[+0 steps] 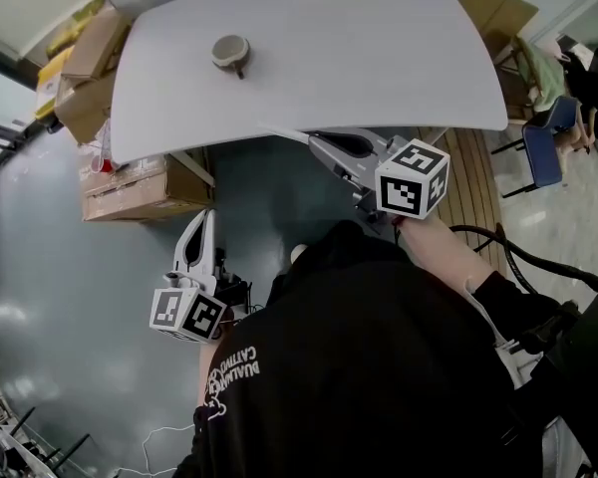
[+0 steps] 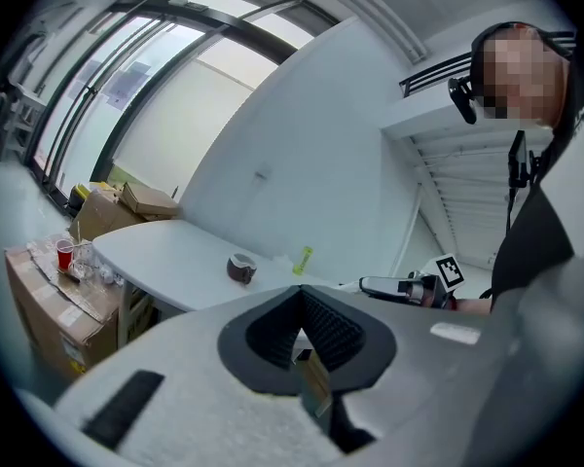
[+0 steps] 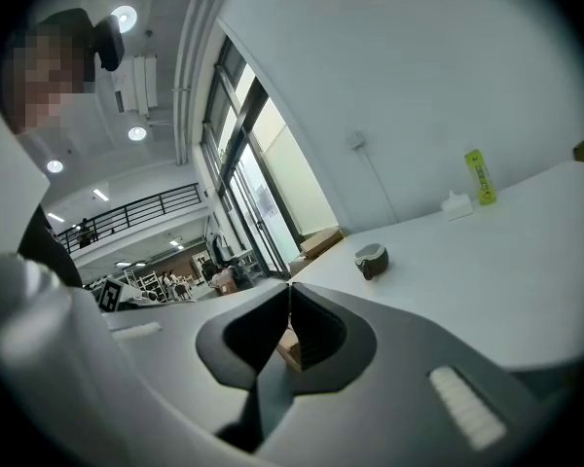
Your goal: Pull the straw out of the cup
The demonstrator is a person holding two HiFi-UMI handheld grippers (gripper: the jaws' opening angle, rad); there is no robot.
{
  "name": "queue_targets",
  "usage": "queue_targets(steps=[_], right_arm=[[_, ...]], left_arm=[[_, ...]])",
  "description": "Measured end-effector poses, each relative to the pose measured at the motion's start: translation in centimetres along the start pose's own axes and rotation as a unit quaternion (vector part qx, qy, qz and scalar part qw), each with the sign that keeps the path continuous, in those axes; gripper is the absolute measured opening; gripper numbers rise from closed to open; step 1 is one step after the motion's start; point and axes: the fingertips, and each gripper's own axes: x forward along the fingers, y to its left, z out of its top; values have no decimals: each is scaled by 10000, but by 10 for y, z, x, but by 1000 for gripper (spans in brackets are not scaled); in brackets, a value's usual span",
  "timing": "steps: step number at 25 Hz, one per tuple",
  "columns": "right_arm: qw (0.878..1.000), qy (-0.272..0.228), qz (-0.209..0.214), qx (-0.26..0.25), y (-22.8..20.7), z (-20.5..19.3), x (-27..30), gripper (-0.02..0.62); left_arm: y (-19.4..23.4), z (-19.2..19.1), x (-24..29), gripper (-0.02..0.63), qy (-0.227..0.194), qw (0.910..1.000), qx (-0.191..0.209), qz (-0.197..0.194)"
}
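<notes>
The fingers (image 2: 263, 329) of the left gripper (image 2: 298, 292) are pressed together with nothing between them. Those of the right gripper (image 3: 290, 288) also meet tip to tip and are equally empty. The small squat brown cup with a pale rim (image 1: 230, 52) stands alone on the wide white table (image 1: 379, 58), well apart from both grippers. The left gripper is held low, short of the near edge, and the right one is just at it. No straw can be made out in the cup in any view, because it is too small to tell. By my reading, no pull is under way; reaching the cup, pinching the straw and drawing it out would all remain.
</notes>
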Motion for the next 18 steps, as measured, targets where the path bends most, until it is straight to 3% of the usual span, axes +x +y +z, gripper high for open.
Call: queue_targets(steps=[18], right_arm=[[9997,52,11,-227,17,8,13,15]], left_arm=[[8,12,-13,2,-150,9999,83,1]])
